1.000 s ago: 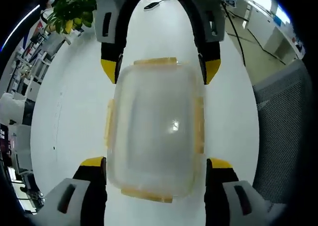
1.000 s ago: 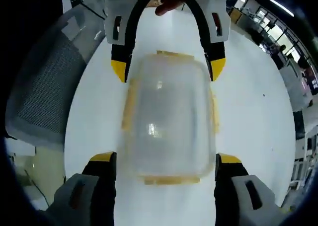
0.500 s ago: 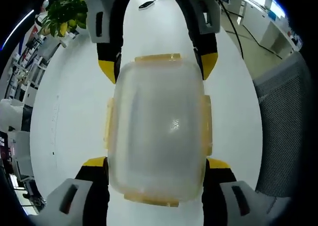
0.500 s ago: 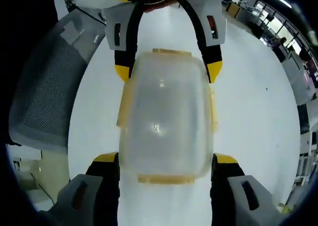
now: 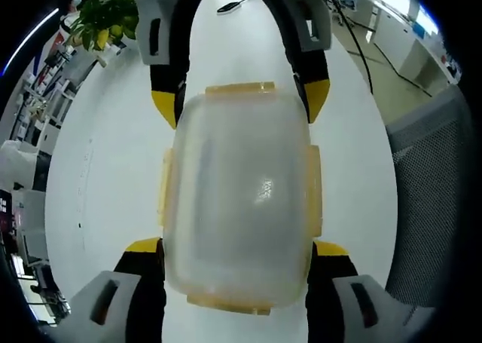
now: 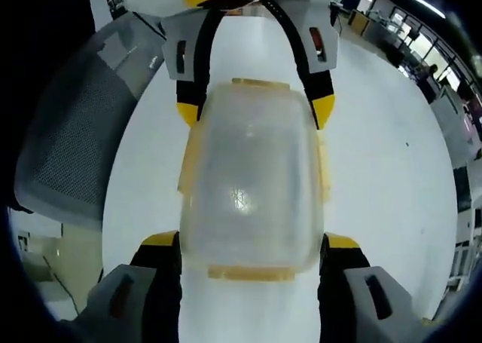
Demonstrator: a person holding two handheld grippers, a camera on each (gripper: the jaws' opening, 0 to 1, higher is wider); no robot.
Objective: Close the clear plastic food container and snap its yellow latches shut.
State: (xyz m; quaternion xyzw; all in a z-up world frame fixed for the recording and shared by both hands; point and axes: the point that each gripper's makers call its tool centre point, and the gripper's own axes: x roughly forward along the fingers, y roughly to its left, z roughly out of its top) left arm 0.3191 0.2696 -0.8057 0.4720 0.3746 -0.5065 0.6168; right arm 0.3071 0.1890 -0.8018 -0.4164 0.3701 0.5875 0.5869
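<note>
The clear plastic container (image 5: 237, 200) lies on the white table (image 5: 98, 177) with its lid on. Yellow latches show on all its sides; the long-side latches (image 5: 312, 185) flare outward a little. My left gripper (image 5: 237, 246) straddles the container's near end, its yellow-tipped jaws against both sides. My right gripper (image 5: 239, 102) does the same at the far end, facing the left one. In the right gripper view the container (image 6: 252, 185) sits between my right gripper (image 6: 251, 243) at the bottom and my left gripper (image 6: 256, 111) at the top.
A grey mesh chair (image 5: 433, 192) stands beside the table, also in the right gripper view as the chair (image 6: 68, 147). A potted plant (image 5: 105, 19) and a small dark object (image 5: 233, 6) sit at the table's far side. Office desks lie beyond.
Both grippers have moved in along the container, and their jaws have narrowed from a small gap to contact with its sides. The container has stayed on the table.
</note>
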